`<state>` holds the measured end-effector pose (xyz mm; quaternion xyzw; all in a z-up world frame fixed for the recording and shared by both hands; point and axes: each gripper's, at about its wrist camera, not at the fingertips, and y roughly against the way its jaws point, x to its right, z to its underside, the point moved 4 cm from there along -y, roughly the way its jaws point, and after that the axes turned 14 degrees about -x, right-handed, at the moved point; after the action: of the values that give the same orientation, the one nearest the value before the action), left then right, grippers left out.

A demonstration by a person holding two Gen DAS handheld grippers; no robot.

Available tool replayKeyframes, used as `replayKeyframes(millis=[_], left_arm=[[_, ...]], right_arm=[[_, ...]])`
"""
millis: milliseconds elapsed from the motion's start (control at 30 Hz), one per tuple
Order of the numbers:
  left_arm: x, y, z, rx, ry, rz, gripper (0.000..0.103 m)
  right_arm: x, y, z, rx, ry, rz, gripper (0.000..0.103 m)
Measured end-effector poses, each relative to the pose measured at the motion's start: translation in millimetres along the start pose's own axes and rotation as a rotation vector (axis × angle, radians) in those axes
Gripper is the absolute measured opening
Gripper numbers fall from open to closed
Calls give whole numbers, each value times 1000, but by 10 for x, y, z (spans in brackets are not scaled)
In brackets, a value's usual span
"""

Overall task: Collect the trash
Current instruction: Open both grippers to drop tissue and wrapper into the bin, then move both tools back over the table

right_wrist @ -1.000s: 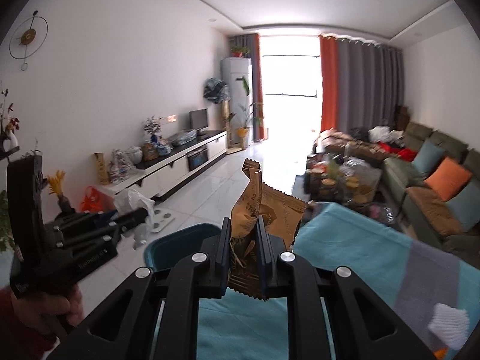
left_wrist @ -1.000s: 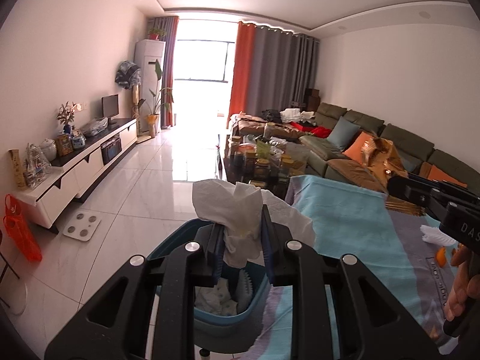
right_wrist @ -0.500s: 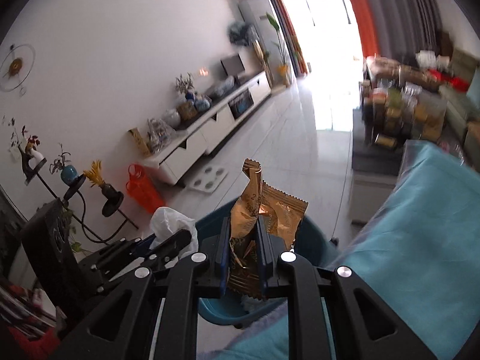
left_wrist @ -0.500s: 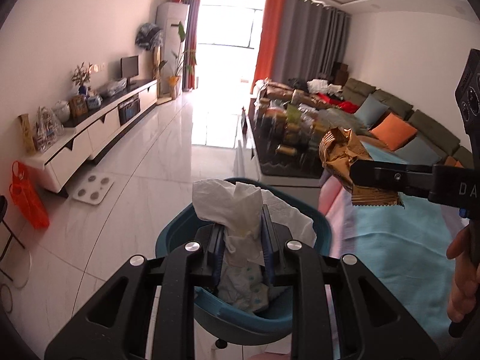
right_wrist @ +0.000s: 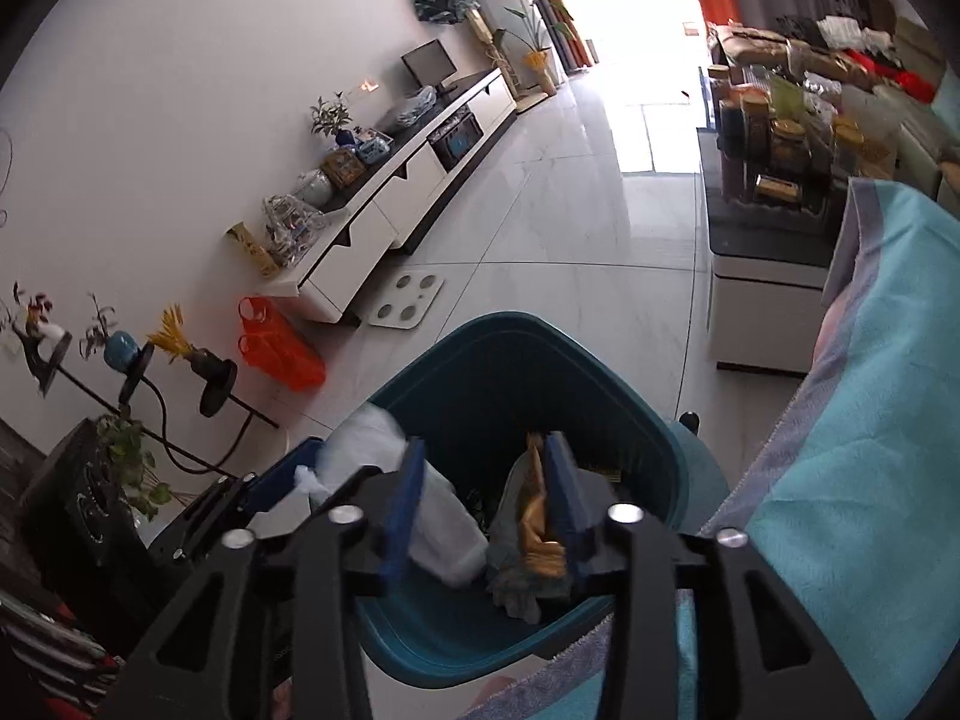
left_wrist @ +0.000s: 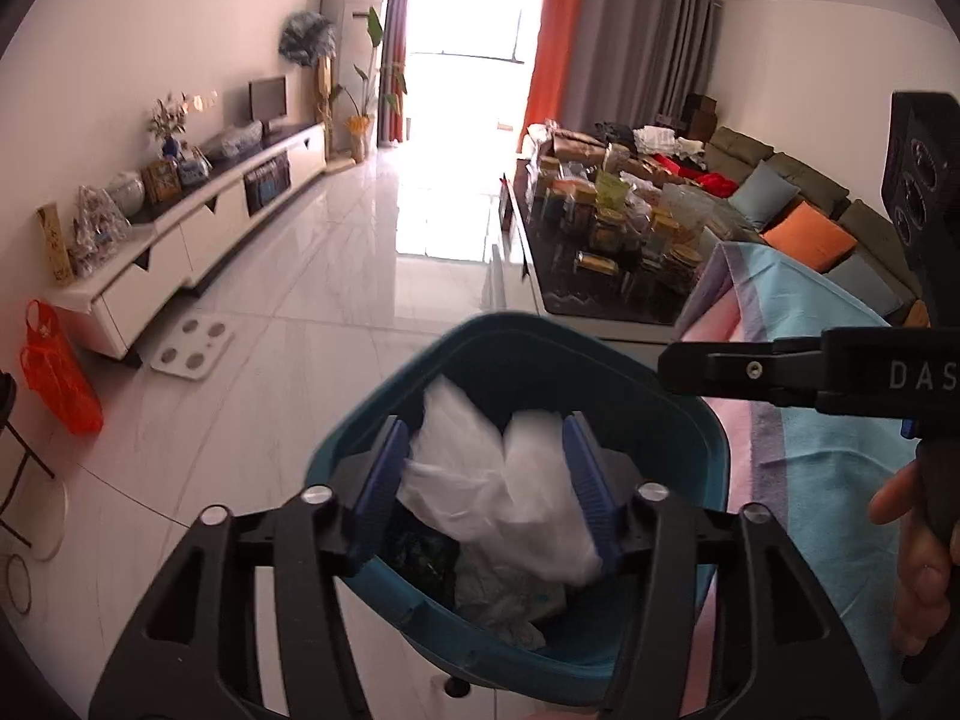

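Note:
A teal trash bin (left_wrist: 516, 324) stands on the floor beside the table, with crumpled paper inside. My left gripper (left_wrist: 487, 495) hangs over it, jaws opening; a white tissue (left_wrist: 498, 480), blurred, is loose between the blue pads (left_wrist: 384, 492) and dropping into the bin. My right gripper (right_wrist: 483, 504) is over the same bin (right_wrist: 510, 324), jaws opening. A gold snack wrapper (right_wrist: 540, 522) slides off its right pad (right_wrist: 561, 498), clear of the left one. The tissue (right_wrist: 372, 444) and left gripper (right_wrist: 270, 486) show at the left there; the right gripper (left_wrist: 672, 369) reaches in from the right.
A teal and pink cloth (right_wrist: 870, 420) covers the table to the right of the bin. A hand (left_wrist: 918, 540) holds the right gripper's handle. On the tiled floor lie a white scale (left_wrist: 192, 348) and an orange bag (left_wrist: 57, 372). A crowded coffee table (left_wrist: 612, 240) stands beyond.
Both grippers have come down over the bin and tilted downward. Their jaws have spread, letting go of the tissue and the gold wrapper, which now fall into the bin.

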<state>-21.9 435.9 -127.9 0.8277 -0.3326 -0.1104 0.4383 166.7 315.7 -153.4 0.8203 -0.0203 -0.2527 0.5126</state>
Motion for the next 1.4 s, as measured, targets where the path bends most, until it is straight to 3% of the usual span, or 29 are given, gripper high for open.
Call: replayKeyframes(millis=[133,300,433,667,767,1033,1400], left_arm=[[24,170,13,31,-7,-10,76],[48,503,12,94,-4,-13,85],[88,884,11,173,7,-23,96],[168,1576,25,296,21,-38,97],[227,1847,49,336,30,-24,97],[859,2371,147,431,-57,96,97],[2025,2585,491,430,-243,285,97]], right_arm=[[60,174,25,37,-10,-2,48],[92,490,106,120,-5,13,54],[54,726,209,195,28,45,65],[14,1233,473,366,78,178,92],[25,1449,628,444,79,244,96],[220,2008,1148,600,32,392,96],[477,2539,1965,726,-72,607,96]])
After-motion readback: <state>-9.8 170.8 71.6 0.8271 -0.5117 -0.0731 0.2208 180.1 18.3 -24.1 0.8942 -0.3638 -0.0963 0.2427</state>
